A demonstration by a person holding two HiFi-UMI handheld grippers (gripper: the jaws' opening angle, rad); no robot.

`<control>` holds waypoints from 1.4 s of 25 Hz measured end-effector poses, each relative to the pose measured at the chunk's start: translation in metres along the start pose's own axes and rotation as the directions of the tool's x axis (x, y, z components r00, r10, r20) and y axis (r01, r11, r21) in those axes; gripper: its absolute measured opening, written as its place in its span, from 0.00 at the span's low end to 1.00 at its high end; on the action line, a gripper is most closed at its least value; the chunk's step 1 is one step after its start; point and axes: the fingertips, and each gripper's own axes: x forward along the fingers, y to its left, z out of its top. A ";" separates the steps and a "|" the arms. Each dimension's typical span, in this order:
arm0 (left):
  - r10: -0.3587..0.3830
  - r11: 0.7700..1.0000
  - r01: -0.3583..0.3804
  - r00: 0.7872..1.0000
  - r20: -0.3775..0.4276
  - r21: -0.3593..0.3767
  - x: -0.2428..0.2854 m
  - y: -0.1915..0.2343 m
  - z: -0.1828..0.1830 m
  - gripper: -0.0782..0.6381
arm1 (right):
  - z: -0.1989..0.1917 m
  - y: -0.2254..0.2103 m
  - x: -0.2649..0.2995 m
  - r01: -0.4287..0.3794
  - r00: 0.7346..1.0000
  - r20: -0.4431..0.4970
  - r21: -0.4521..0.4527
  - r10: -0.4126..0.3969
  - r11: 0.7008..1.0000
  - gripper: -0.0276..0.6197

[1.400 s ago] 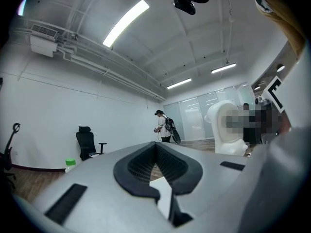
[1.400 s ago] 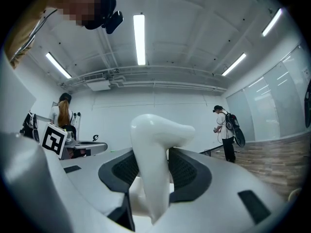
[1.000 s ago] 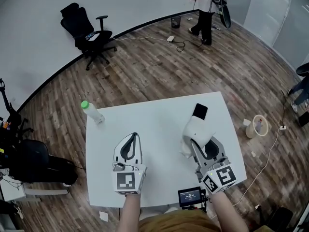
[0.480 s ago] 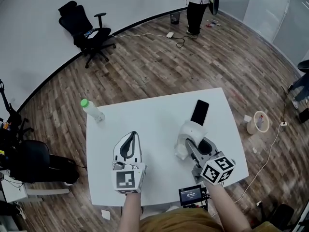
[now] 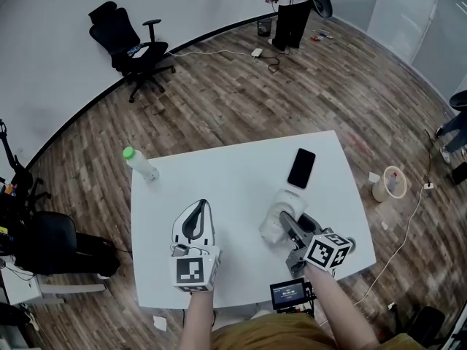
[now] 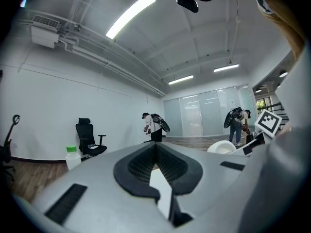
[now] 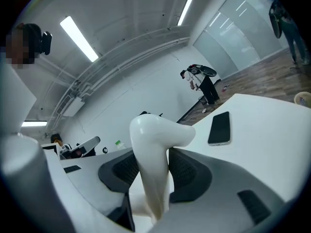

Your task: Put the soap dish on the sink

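Observation:
A glossy white soap dish (image 5: 277, 208) stands on edge at the front right of the white table (image 5: 233, 173), low over or touching its top. My right gripper (image 5: 287, 221) is shut on it; in the right gripper view the dark pads press both sides of its curved wall (image 7: 155, 149). My left gripper (image 5: 198, 208) lies level on the table's front left, shut, with nothing between its pads (image 6: 156, 152). No sink shows in any view.
A black phone (image 5: 301, 168) lies flat just beyond the dish. A green-capped bottle (image 5: 139, 165) stands at the table's far left corner. A small screen device (image 5: 290, 294) sits at the front edge. An office chair (image 5: 128, 46) and a person (image 5: 288, 6) are far off.
My right gripper has come down toward the table with the dish and rolled, uncovering the phone. The left gripper has kept still.

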 end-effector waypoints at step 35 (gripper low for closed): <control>0.011 1.000 -0.011 1.000 -0.011 0.014 -0.021 -0.006 -0.003 0.12 | -0.091 -0.057 0.000 0.134 0.987 -0.145 0.457 -0.075 0.879 0.32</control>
